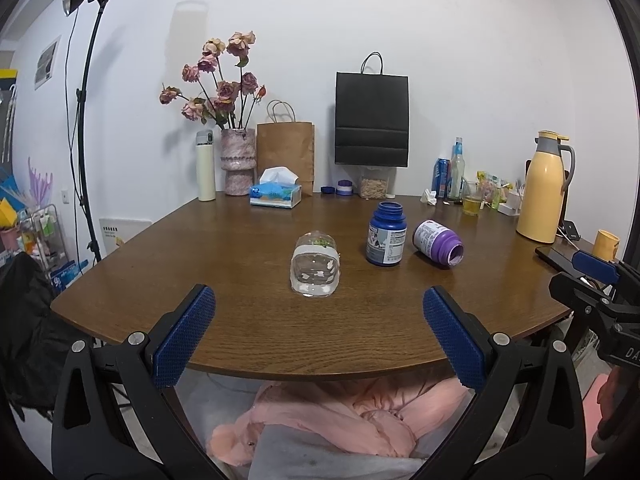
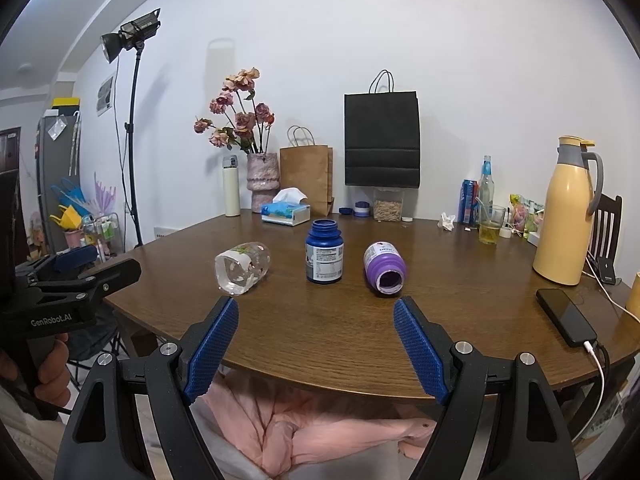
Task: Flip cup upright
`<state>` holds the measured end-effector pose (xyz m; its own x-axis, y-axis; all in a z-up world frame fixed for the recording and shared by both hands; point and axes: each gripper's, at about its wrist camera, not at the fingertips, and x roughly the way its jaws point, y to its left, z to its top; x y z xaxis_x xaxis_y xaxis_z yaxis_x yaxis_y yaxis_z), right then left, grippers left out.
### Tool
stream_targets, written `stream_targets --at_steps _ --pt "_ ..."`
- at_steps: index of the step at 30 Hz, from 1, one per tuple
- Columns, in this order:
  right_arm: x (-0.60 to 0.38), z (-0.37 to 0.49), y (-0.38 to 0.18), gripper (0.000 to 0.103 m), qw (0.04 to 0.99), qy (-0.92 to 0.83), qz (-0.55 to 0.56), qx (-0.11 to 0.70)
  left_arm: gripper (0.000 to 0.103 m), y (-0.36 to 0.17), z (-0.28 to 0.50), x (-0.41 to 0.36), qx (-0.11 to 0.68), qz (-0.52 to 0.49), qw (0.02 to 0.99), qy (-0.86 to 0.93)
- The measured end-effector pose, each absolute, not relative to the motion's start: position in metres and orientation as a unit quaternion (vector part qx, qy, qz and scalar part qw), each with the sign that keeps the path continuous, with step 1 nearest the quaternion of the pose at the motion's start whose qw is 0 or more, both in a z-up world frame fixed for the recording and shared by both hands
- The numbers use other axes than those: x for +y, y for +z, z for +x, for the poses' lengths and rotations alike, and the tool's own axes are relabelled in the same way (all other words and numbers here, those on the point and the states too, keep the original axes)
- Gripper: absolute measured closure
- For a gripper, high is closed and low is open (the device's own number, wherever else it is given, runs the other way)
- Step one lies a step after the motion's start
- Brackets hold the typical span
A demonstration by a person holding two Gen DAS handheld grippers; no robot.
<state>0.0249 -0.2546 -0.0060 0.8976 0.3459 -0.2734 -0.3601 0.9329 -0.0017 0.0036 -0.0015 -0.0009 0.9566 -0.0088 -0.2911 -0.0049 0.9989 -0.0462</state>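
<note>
Our left gripper [image 1: 320,334] has its jaws spread wide and holds nothing; its blue pads [image 1: 184,332] frame the lower part of the left wrist view, hanging at the near edge of the wooden table [image 1: 256,320]. Our right gripper [image 2: 316,344] is likewise wide apart and empty, low in its own view.

Straight ahead of the left jaws, at the centre of the left wrist frame, the clear glass cup [image 1: 315,268] lies on its side on the table. Its long axis runs roughly away from us, open mouth toward the left gripper and base toward the far wall. In the right wrist view the same cup [image 2: 242,266] sits left of centre, outside the line between those jaws, its mouth angled toward the lower left.

We judge the left gripper the better placed: the cup is centred between its pads, though well apart from them. To its right stand an upright blue bottle [image 1: 386,236] and a toppled purple bottle [image 1: 438,242], near enough that a sideways swing could knock them.
</note>
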Motion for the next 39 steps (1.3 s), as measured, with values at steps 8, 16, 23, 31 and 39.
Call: stream_targets --at_steps 8,16,23,31,39 --pt "-0.255 0.024 -0.005 0.019 0.973 0.182 -0.026 0.137 0.0 -0.001 0.004 -0.001 0.144 -0.027 0.989 -0.003" --pt "-0.256 0.023 -0.005 0.019 0.973 0.182 -0.026 0.137 0.0 -0.002 0.005 -0.001 0.143 -0.02 0.99 -0.002" --pt "-0.254 0.023 -0.004 0.019 0.973 0.184 -0.028 0.14 0.0 -0.003 0.007 -0.001 0.151 -0.019 0.988 -0.006" --pt "-0.24 0.044 -0.002 0.019 0.965 0.207 -0.029 0.159 0.0 0.003 0.026 0.009 0.147 -0.018 0.989 0.003" --pt "-0.168 0.153 -0.026 0.019 0.923 0.264 -0.017 0.28 0.0 0.02 0.136 0.047 0.25 -0.021 0.968 -0.013"
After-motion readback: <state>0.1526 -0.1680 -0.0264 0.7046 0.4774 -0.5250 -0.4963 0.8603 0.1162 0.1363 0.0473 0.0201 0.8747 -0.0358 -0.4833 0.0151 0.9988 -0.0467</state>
